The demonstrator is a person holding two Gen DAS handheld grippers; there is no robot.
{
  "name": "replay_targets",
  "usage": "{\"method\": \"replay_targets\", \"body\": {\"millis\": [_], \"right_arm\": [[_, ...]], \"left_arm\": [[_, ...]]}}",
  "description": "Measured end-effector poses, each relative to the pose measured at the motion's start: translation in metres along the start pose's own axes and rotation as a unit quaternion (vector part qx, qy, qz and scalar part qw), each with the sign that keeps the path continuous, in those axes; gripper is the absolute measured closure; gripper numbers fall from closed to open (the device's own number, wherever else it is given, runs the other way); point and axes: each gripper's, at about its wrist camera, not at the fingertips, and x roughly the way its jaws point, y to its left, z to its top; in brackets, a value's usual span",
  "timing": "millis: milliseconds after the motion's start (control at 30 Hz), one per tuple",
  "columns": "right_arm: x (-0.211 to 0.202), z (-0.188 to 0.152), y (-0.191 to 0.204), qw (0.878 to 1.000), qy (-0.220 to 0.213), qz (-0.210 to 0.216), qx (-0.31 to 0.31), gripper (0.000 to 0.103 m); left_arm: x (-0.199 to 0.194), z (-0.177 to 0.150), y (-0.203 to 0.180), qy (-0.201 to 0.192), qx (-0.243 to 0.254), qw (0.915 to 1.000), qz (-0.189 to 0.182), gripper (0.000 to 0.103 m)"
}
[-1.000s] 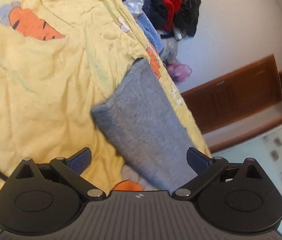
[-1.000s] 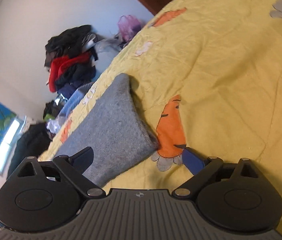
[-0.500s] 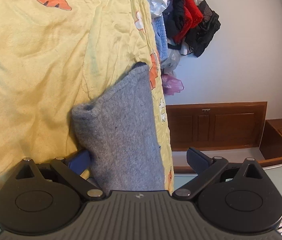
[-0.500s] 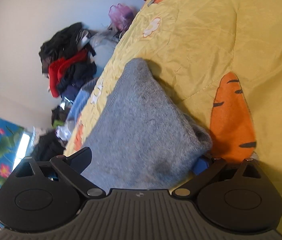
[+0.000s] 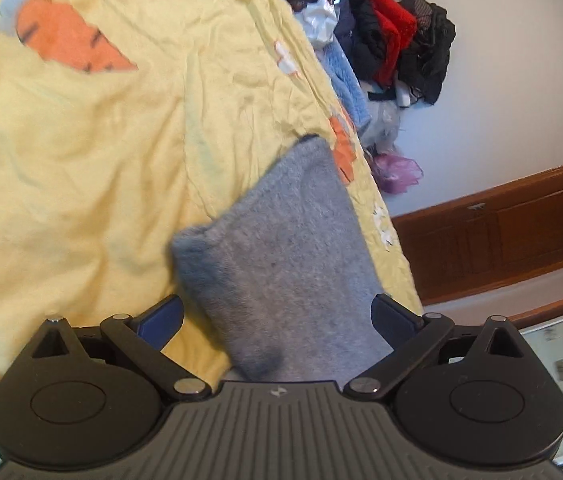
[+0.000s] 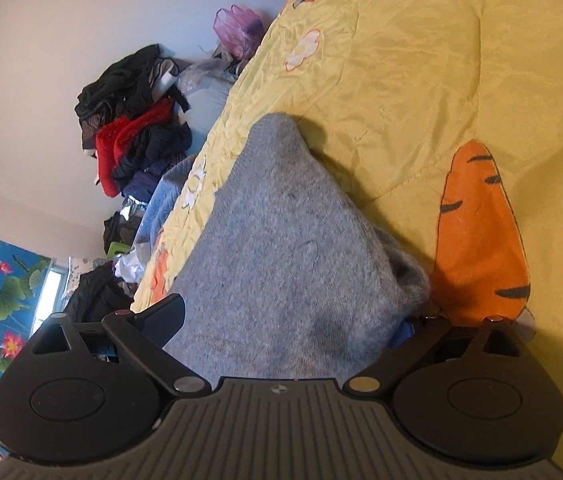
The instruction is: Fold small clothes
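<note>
A folded grey knitted woollen garment [image 5: 281, 256] lies on a crumpled pale yellow quilted bedspread printed with orange carrots [image 5: 93, 152], close to the edge of the bed; in the left wrist view it runs from a narrow end far up the bed down to a broad end just under the camera, with one thick rolled corner sticking out to the left; the left gripper [image 5: 277, 316] sits over this near end with its jaws spread wide, a blue-padded finger [image 5: 161, 318] resting above the bedspread beside the cloth and the other at the garment's far side; neither pad is seen pressing the wool. In the right wrist view the same garment [image 6: 281, 248] fills the middle of the picture, its bunched corner lying next to a large orange carrot print [image 6: 477, 236]; the right gripper [image 6: 293, 320] also has its jaws held apart, one finger [image 6: 165, 316] bare at the cloth's edge, the other mostly hidden beneath the bunched corner, so whether it touches the wool I cannot tell. Beyond the bed edge a heap of black, red and blue clothes [image 6: 133, 132] is piled against the white wall [image 6: 61, 20]; a purple plastic bag [image 6: 237, 28] sits near it; a brown wooden cabinet [image 5: 501, 228] stands along the wall in the left view.
</note>
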Motion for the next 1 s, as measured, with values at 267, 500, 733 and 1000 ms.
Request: {"method": "replay_targets", "body": {"millis": [267, 500, 733, 1000], "right_arm": [[0.000, -0.004, 0.002, 1.000, -0.010, -0.001, -0.014, 0.004], [0.001, -0.003, 0.001, 1.000, -0.018, -0.006, -0.010, 0.016], [0.019, -0.011, -0.018, 1.000, -0.007, -0.005, -0.009, 0.088], [-0.034, 0.002, 0.008, 0.997, -0.029, 0.069, -0.031, 0.088]], "left_arm": [[0.032, 0.009, -0.019, -0.020, 0.024, 0.9995, 0.006, 0.002], [0.028, -0.007, -0.026, -0.049, 0.079, 0.9947, 0.044, 0.045], [0.028, -0.002, -0.015, -0.027, 0.089, 0.9936, 0.064, 0.094], [-0.041, -0.006, -0.038, -0.057, 0.128, 0.9901, 0.009, 0.096]]}}
